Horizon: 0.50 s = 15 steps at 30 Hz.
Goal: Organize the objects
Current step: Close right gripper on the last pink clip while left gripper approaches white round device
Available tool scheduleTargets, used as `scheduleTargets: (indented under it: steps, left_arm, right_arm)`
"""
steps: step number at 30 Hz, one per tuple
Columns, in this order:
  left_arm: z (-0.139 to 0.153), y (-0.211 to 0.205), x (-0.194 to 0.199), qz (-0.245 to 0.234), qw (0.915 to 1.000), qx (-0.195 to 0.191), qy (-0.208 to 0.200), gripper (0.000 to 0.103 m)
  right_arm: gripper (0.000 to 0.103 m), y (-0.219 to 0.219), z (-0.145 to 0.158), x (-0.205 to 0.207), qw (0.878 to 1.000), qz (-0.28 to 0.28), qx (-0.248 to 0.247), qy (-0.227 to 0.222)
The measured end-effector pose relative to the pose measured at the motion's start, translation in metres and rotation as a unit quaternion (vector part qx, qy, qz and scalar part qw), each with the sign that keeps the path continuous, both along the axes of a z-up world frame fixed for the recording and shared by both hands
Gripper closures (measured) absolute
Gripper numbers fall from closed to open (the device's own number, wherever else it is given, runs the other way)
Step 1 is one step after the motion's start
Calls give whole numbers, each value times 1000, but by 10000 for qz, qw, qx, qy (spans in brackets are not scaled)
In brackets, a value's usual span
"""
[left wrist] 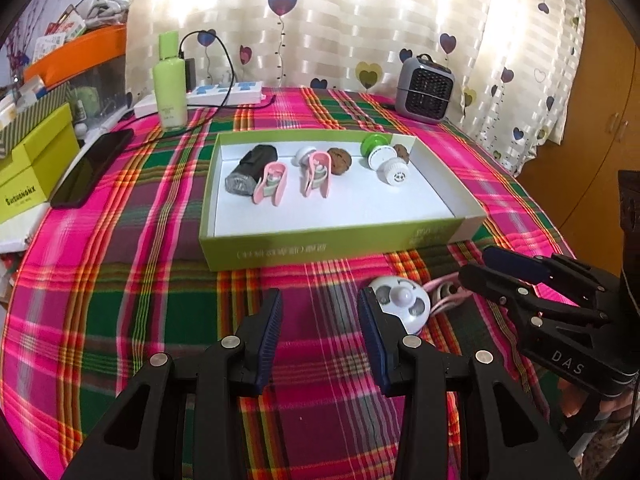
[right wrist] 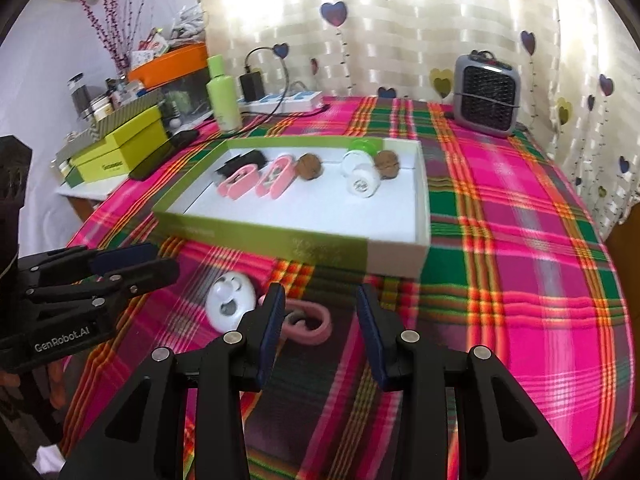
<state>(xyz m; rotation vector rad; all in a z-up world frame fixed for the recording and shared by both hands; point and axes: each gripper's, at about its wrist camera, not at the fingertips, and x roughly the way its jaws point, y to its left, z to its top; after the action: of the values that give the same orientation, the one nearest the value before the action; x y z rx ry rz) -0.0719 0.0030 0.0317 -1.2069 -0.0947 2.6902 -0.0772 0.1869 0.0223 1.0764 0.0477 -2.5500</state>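
Note:
A green box with a white inside [left wrist: 320, 240] [right wrist: 260, 236] lies on the plaid cloth. It holds a black item [left wrist: 250, 170], two pink clips [left wrist: 270, 184] [right wrist: 256, 180], brown walnuts [left wrist: 340, 158] [right wrist: 310, 166] and small white jars [left wrist: 390, 162] [right wrist: 362, 178]. In front of the box lie a white round gadget [left wrist: 402, 306] [right wrist: 232, 300] and a pink clip [left wrist: 444, 292] [right wrist: 308, 320]. My left gripper [left wrist: 318, 304] [right wrist: 132, 264] is open and empty, just left of the gadget. My right gripper [right wrist: 320, 300] [left wrist: 496, 272] is open over the pink clip, its pads clear of it.
A green lotion bottle [left wrist: 170, 84], a power strip [left wrist: 224, 94] with a cable and a dark phone [left wrist: 92, 168] sit at the back left. A grey heater [left wrist: 424, 90] [right wrist: 486, 94] stands at the back right. Stacked green boxes [left wrist: 36, 160] crowd the left side.

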Motion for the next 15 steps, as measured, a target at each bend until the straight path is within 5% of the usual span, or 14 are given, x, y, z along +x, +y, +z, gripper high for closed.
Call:
scheduleTargets:
  steps: [15]
  left_arm:
    - [-9,-6,8,42,9999,76,-85,66]
  right_arm:
    - [63,-10,-11,3,9985,433,-131,-319]
